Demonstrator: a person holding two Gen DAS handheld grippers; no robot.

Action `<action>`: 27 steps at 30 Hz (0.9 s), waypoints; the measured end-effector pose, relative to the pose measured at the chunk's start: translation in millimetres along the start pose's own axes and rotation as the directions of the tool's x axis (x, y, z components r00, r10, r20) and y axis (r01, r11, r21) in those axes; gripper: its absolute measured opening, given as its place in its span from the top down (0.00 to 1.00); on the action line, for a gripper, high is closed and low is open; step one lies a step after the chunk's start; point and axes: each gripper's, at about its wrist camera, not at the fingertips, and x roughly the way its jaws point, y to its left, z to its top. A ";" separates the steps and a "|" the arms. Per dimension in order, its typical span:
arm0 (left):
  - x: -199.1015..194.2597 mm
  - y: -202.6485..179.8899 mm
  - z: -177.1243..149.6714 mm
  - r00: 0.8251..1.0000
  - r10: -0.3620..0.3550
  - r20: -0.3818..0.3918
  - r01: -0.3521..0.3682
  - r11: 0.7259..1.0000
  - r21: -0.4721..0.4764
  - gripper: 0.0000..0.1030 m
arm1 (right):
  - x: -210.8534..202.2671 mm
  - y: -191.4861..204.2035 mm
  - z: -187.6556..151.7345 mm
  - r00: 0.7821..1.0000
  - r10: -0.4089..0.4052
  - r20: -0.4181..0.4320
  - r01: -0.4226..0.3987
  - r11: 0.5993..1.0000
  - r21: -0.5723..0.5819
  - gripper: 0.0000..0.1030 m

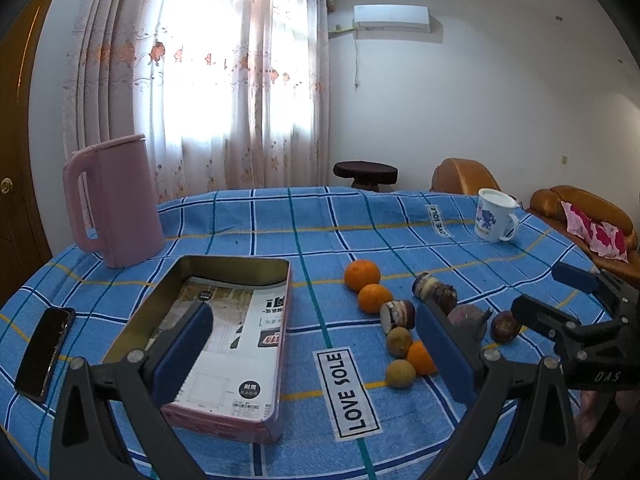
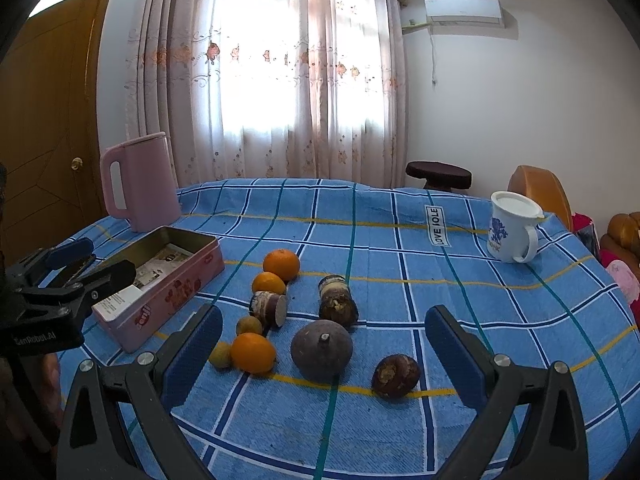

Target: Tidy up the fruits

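Several fruits lie in a cluster on the blue checked tablecloth: three oranges, two small brown-green fruits, two cut taro pieces, a round dark purple fruit and a small dark brown one. An open pink tin box with a leaflet inside sits left of them; it also shows in the right wrist view. My left gripper is open and empty above the box's right edge. My right gripper is open and empty, just before the purple fruit.
A pink kettle stands at the back left. A white mug stands at the back right. A black phone lies near the left table edge. Sofas and a stool stand beyond the table.
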 end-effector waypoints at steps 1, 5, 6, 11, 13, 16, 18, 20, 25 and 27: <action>1.1 -0.4 -0.8 1.000 0.000 -0.004 0.000 1.000 0.002 0.00 | 0.5 -1.0 -0.8 1.000 -0.001 -0.001 0.001 1.000 0.002 0.01; 5.0 -2.5 -3.0 1.000 -0.001 -0.015 0.001 1.000 0.009 0.00 | 2.4 -5.0 -3.5 1.000 -0.003 -0.009 0.003 1.000 0.006 0.01; 6.5 -3.2 -4.0 1.000 -0.003 -0.019 0.003 1.000 0.009 0.00 | 3.1 -5.9 -3.8 1.000 -0.004 -0.010 0.004 1.000 0.006 0.01; 13.6 -7.9 -7.9 0.999 -0.010 -0.039 0.011 1.000 0.016 0.00 | 7.4 -12.9 -8.4 1.000 -0.014 -0.023 0.015 1.000 0.022 0.01; 15.5 -10.2 -9.2 0.999 -0.013 -0.044 0.014 1.000 0.021 0.00 | 9.3 -16.2 -10.6 0.999 -0.020 -0.028 0.021 0.999 0.029 0.01; 18.8 -12.7 -11.6 0.998 -0.019 -0.053 0.020 0.999 0.027 0.00 | 12.1 -21.6 -14.7 0.999 -0.038 -0.035 0.039 0.999 0.034 0.01; 22.2 -14.9 -14.4 0.998 -0.024 -0.064 0.026 0.999 0.032 0.00 | 15.3 -26.6 -17.9 0.997 -0.067 -0.045 0.068 0.997 0.038 0.01; 26.1 -18.3 -17.8 0.996 -0.031 -0.078 0.035 0.998 0.043 0.00 | 18.6 -33.6 -20.4 0.995 -0.089 -0.055 0.092 0.994 0.052 0.01; 38.4 -26.9 -25.8 0.989 -0.073 -0.128 0.082 0.994 0.067 0.14 | 30.5 -52.4 -27.3 0.988 -0.123 -0.098 0.132 0.988 0.086 0.05; 44.8 -30.2 -29.3 0.984 -0.088 -0.155 0.100 0.993 0.068 0.20 | 37.9 -58.2 -28.1 0.986 -0.094 -0.138 0.109 0.988 0.105 0.23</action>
